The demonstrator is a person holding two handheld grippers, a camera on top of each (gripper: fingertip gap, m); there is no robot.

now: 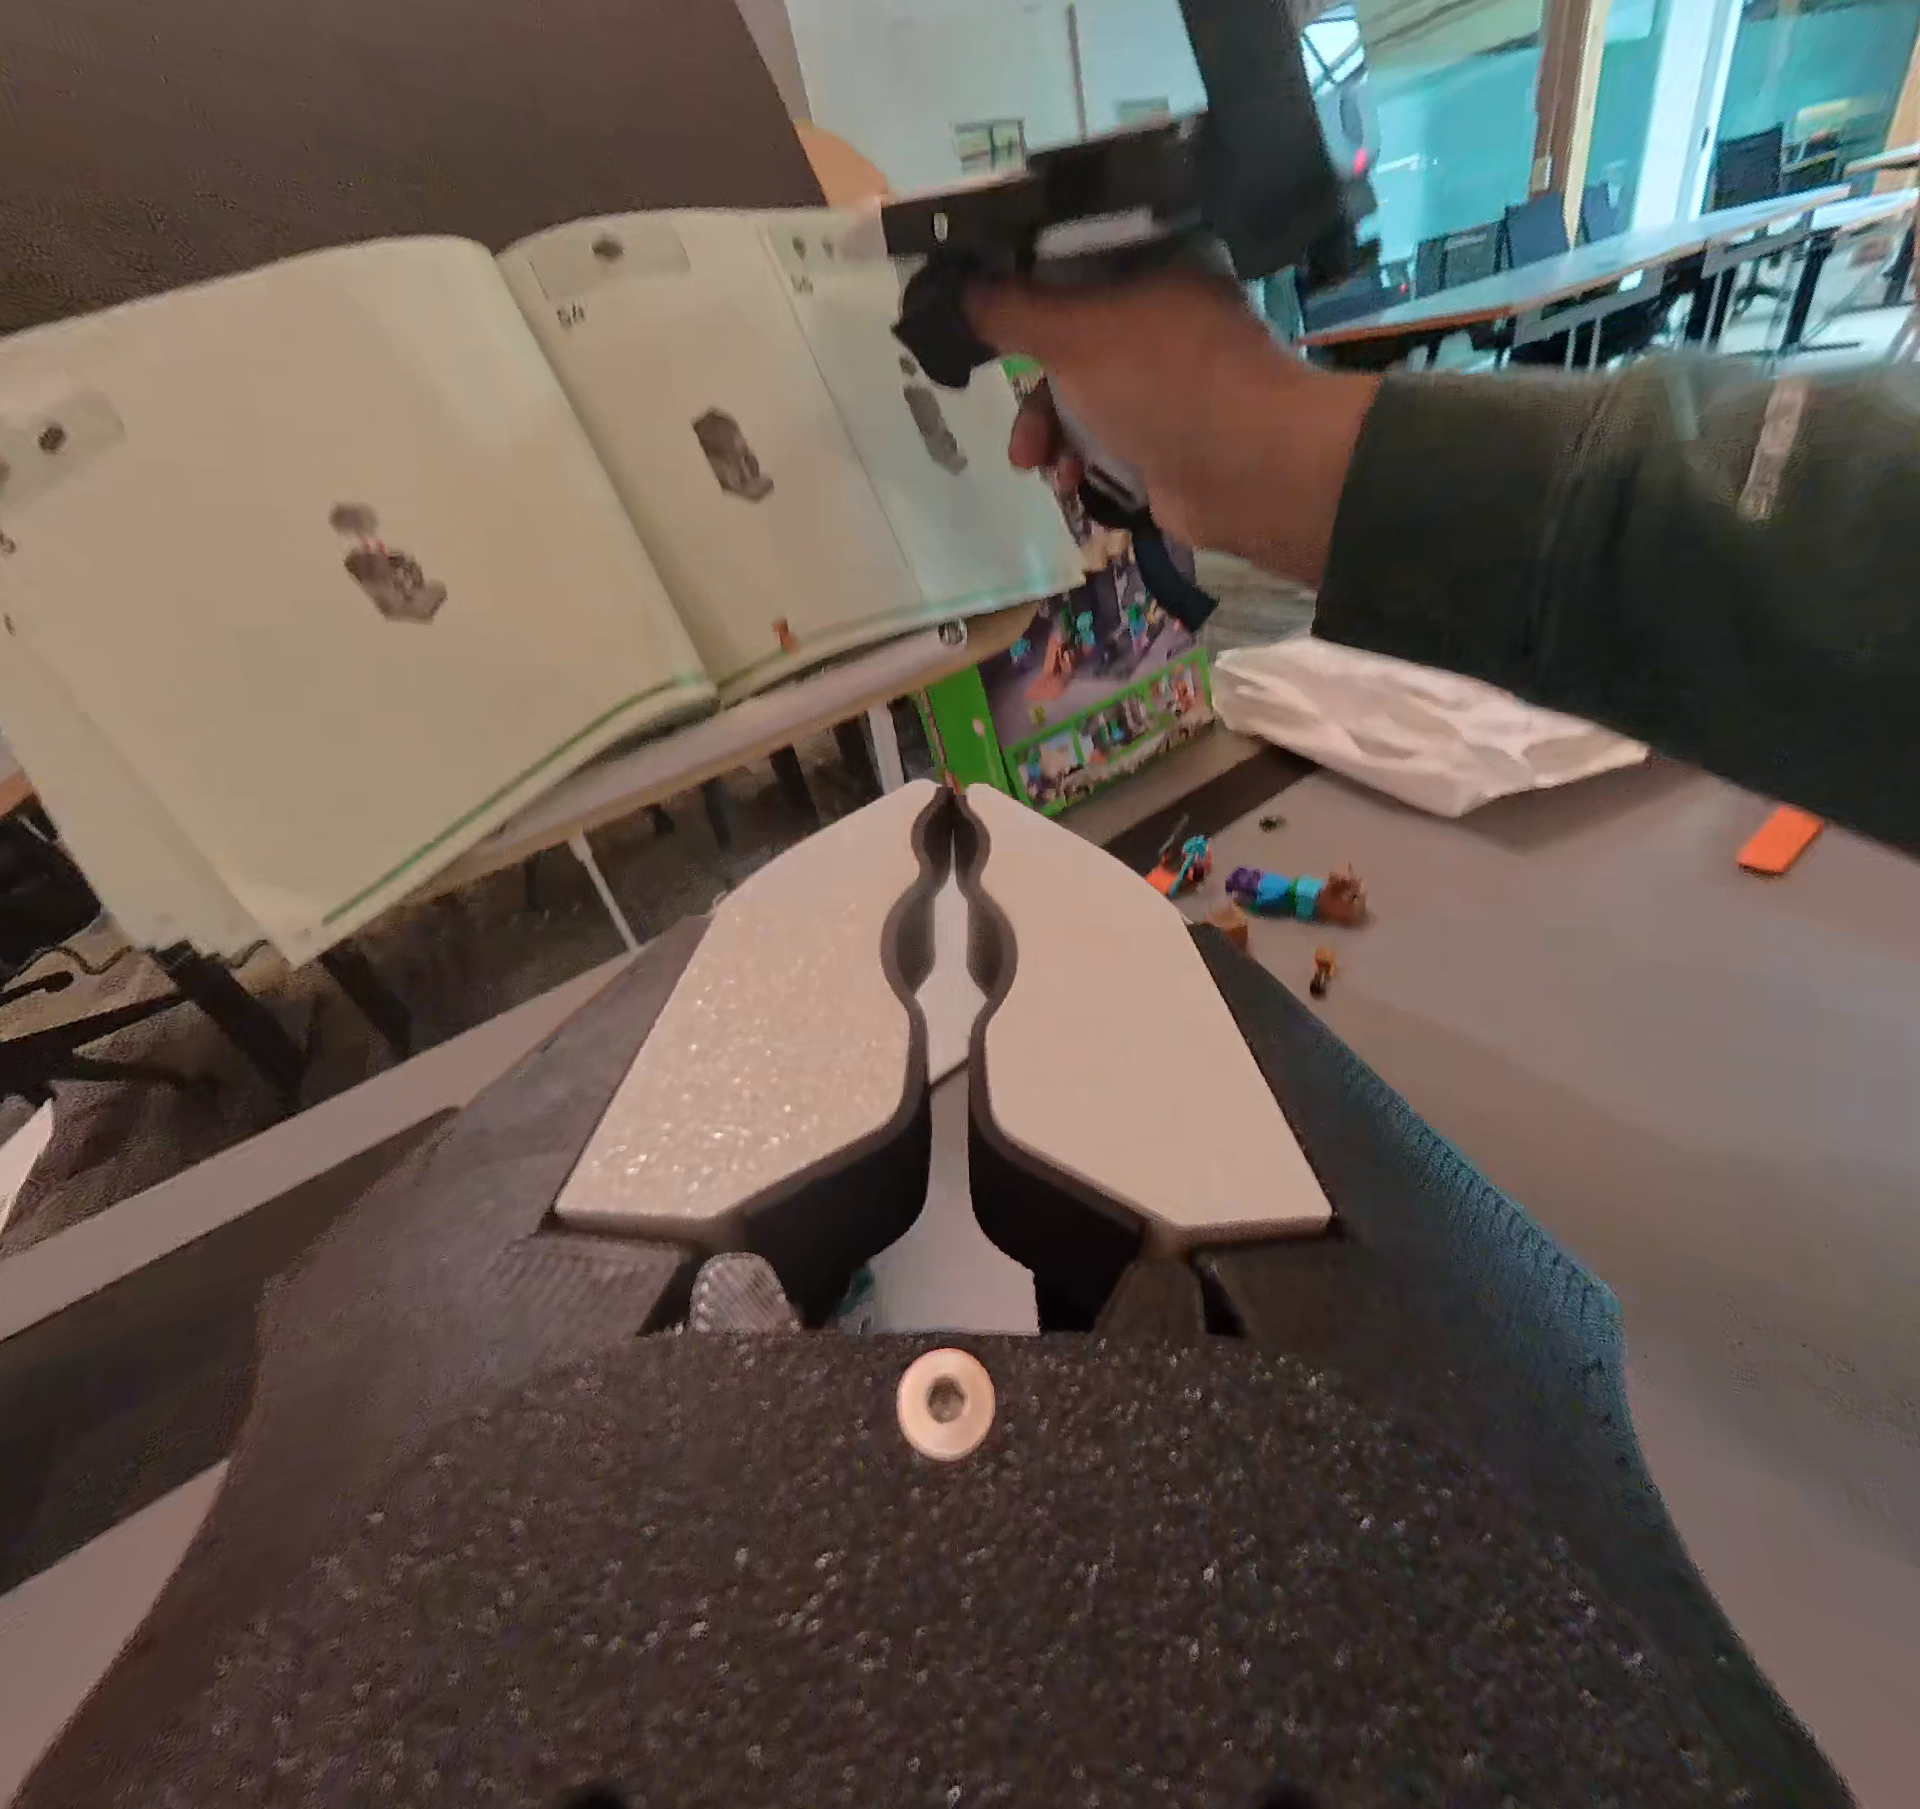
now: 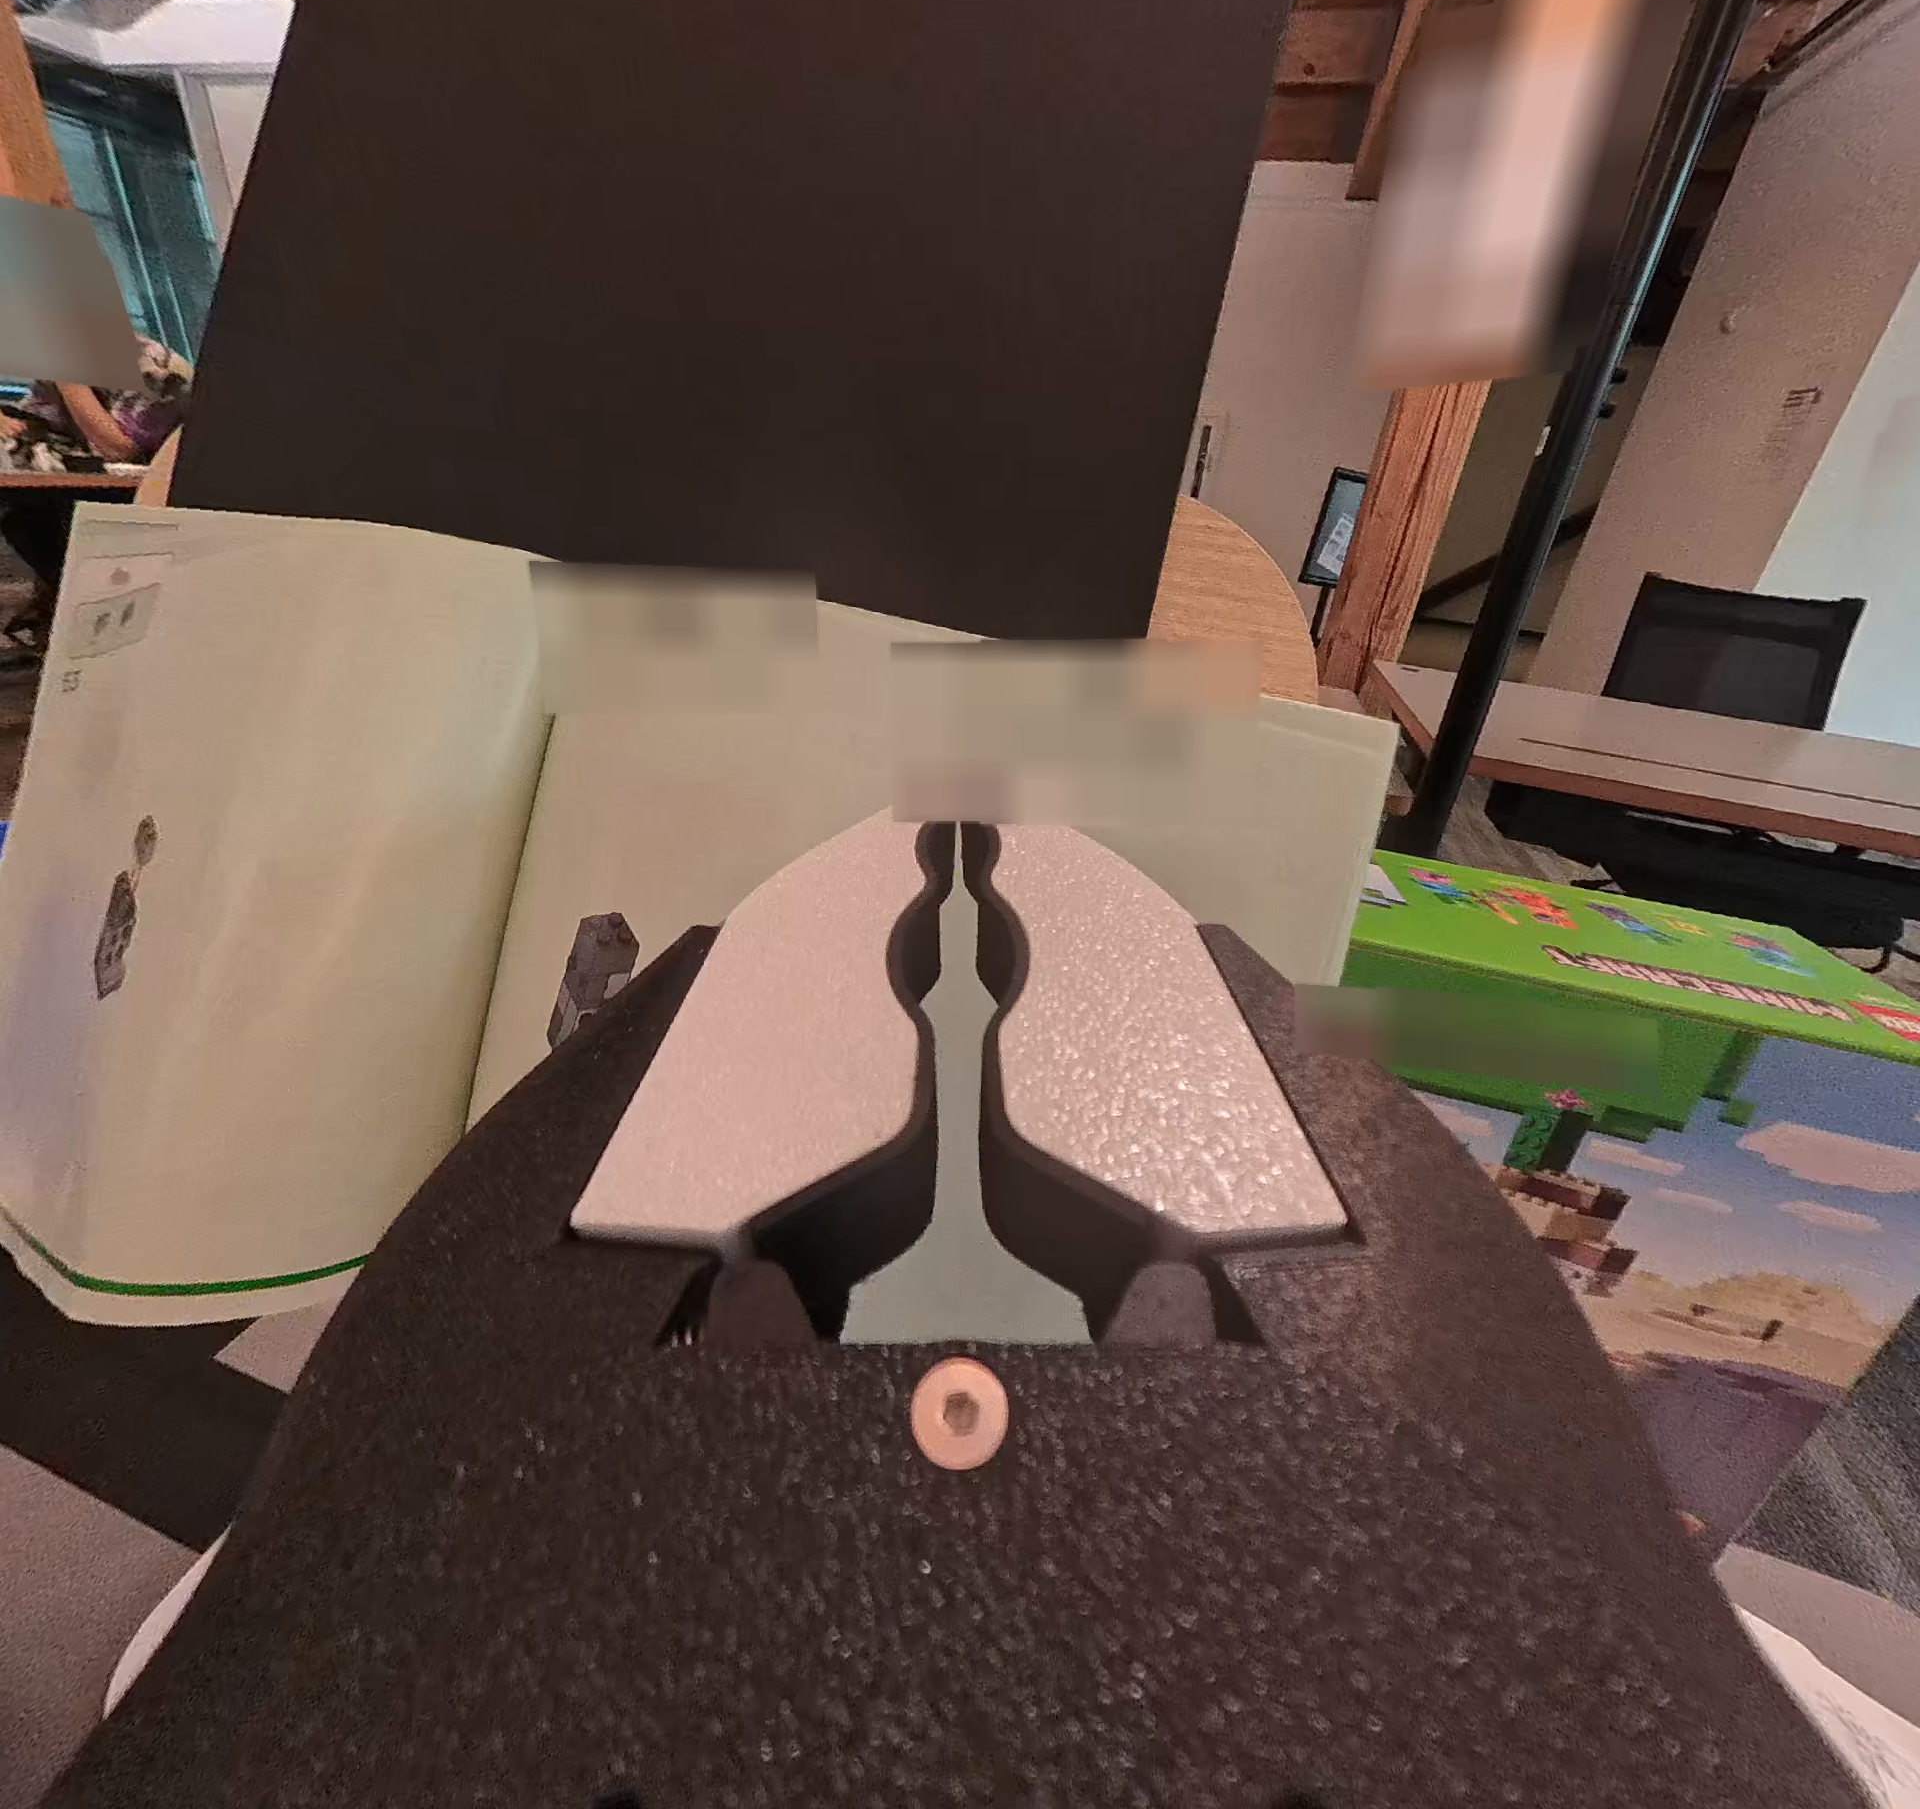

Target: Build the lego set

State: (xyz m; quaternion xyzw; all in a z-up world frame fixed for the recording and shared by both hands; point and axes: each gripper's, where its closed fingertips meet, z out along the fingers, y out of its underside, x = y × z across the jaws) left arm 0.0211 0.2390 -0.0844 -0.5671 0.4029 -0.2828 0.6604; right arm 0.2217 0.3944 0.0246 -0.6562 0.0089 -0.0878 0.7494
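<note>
The instruction booklet (image 1: 436, 533) stands open and upright at the far side of the grey surface (image 1: 1558, 1084), its pale green pages showing small grey drawings of brick builds. In the right wrist view the same booklet (image 2: 312, 876) fills the middle ground, with a dark panel (image 2: 727, 232) rising behind it. Just to the right of the booklet lies the green set box (image 2: 1621, 990), printed with colourful figures; in the left wrist view that box (image 1: 1081, 710) sits behind the booklet's right edge.

A few small loose pieces lie on the surface to the right of the left tool: a purple and teal figure (image 1: 1283, 892) lying down, a little orange and teal piece (image 1: 1179, 866) beside it, and a tiny brown piece (image 1: 1322, 970) nearer the camera. Farther right rests a crumpled white plastic bag (image 1: 1423, 731), and beyond it a flat orange piece (image 1: 1779, 837).

The left tool (image 1: 954, 798) has its fingers pressed together at the tips, with what may be a thin reddish sliver between them, too small to tell. The right tool (image 2: 956, 829) also has its fingertips nearly touching, nothing visible between them; it points at the booklet. In the left wrist view a hand (image 1: 1143, 429) in a dark green sleeve (image 1: 1621, 554) grips the right tool's handle, raised in front of the booklet.
</note>
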